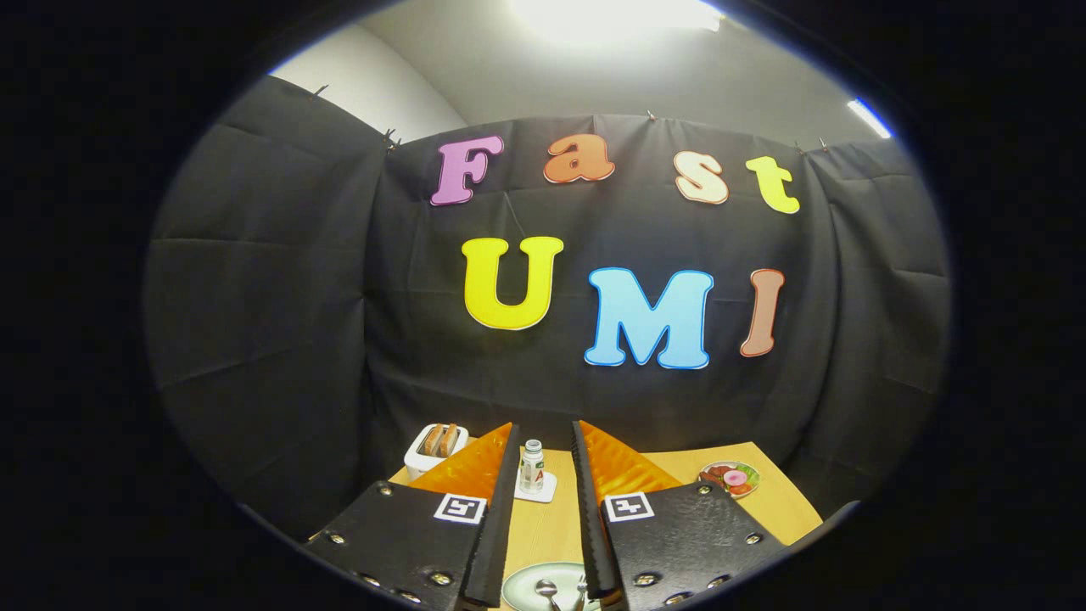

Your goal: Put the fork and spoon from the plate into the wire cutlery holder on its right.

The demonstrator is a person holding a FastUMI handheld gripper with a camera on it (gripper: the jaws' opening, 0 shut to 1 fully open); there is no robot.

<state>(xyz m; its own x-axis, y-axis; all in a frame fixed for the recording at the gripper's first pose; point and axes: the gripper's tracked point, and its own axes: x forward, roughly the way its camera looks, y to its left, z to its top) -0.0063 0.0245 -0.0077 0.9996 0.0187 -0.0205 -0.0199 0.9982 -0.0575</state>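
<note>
My gripper (545, 445) is held above the wooden table, its two fingers apart with nothing between them. Under the gap, close to the finger bases, lies a pale green plate (524, 585). On it I see the bowl of a spoon (545, 587) and, right beside it, the tines of a fork (581, 585), partly covered by the right finger. Most of the plate is hidden by the fingers.
Beyond the fingertips a small bottle (532, 465) stands on a white coaster. A white toaster (435, 450) with bread slices sits at the far left of the table. A plate of food (730, 478) lies far right. Black cloth walls close the table's far side.
</note>
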